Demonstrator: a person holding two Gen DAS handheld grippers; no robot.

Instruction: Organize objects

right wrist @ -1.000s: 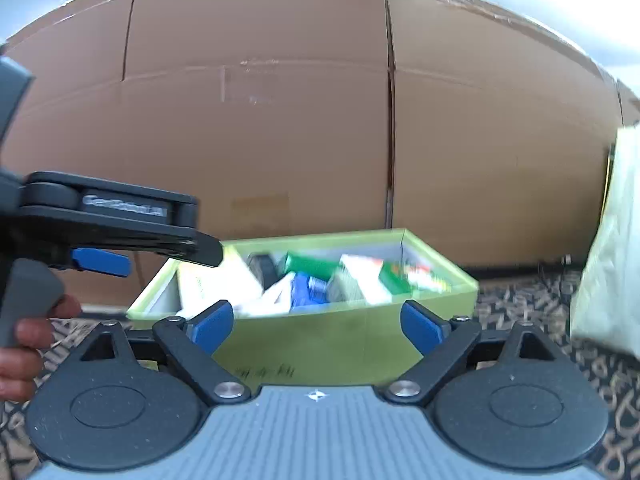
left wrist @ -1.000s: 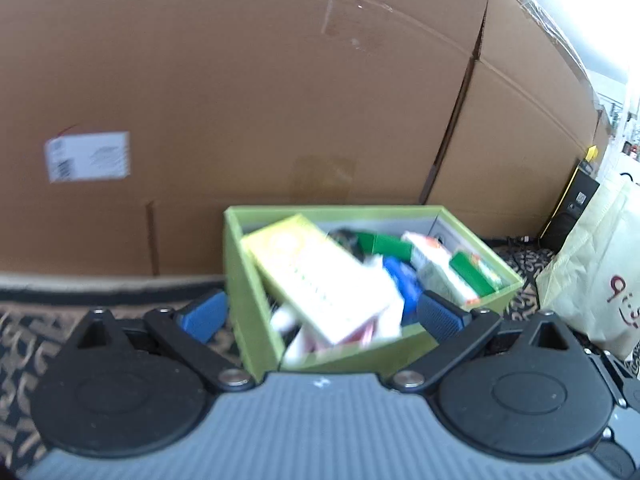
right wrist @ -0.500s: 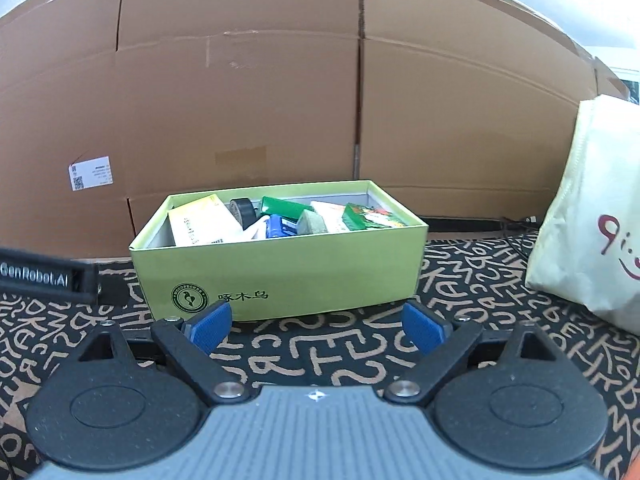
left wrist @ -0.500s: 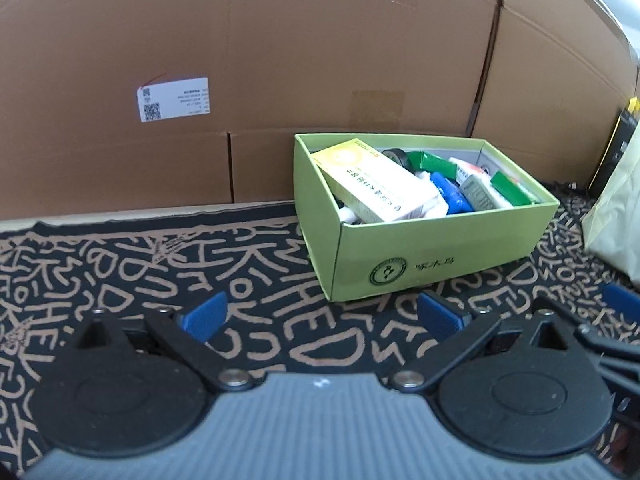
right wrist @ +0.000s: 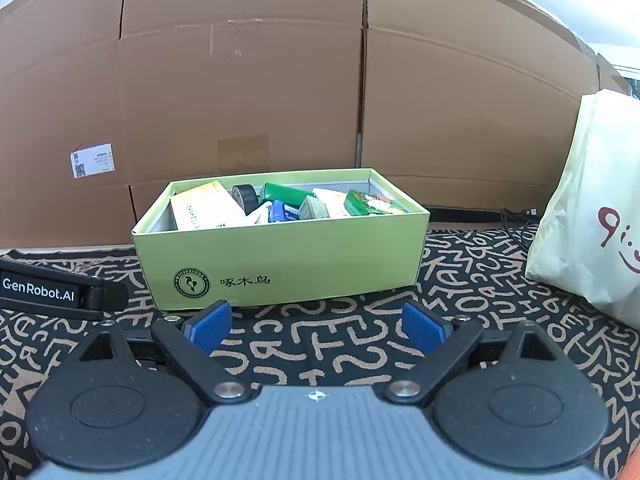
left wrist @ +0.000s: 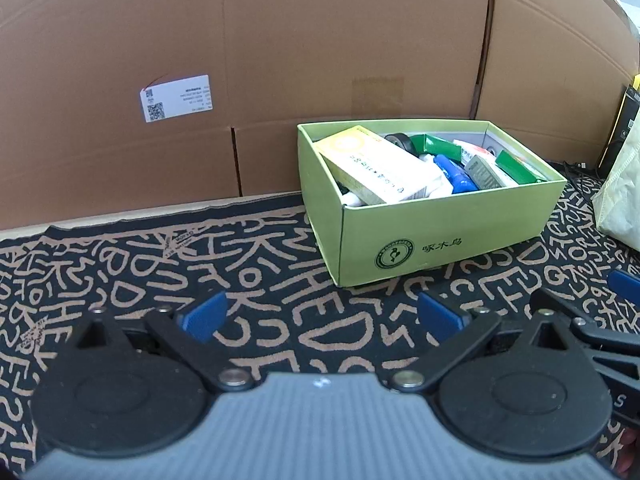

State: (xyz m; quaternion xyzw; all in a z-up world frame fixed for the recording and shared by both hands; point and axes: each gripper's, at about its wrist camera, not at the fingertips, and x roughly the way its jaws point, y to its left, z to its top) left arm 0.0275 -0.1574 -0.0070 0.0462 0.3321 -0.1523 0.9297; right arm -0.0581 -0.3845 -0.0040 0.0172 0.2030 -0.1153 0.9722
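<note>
A light green box (left wrist: 448, 232) stands on a black rug with tan lettering; it also shows in the right wrist view (right wrist: 304, 256). It holds several packages, among them a yellow-white carton (left wrist: 372, 164), a blue item (left wrist: 456, 172), green packs (right wrist: 288, 194) and a black tape roll (right wrist: 245, 197). My left gripper (left wrist: 320, 316) is open and empty, low over the rug, short of the box's near left corner. My right gripper (right wrist: 316, 326) is open and empty, just in front of the box's long side.
Tall cardboard boxes (right wrist: 240, 92) form a wall behind the green box. A cream tote bag (right wrist: 596, 208) stands at the right. A cable (right wrist: 516, 216) lies by the wall. The left gripper's body (right wrist: 52, 290) shows at the right wrist view's left edge.
Both grippers have drawn back and down from over the green box to low above the rug. Both stay open and empty. The box has not moved.
</note>
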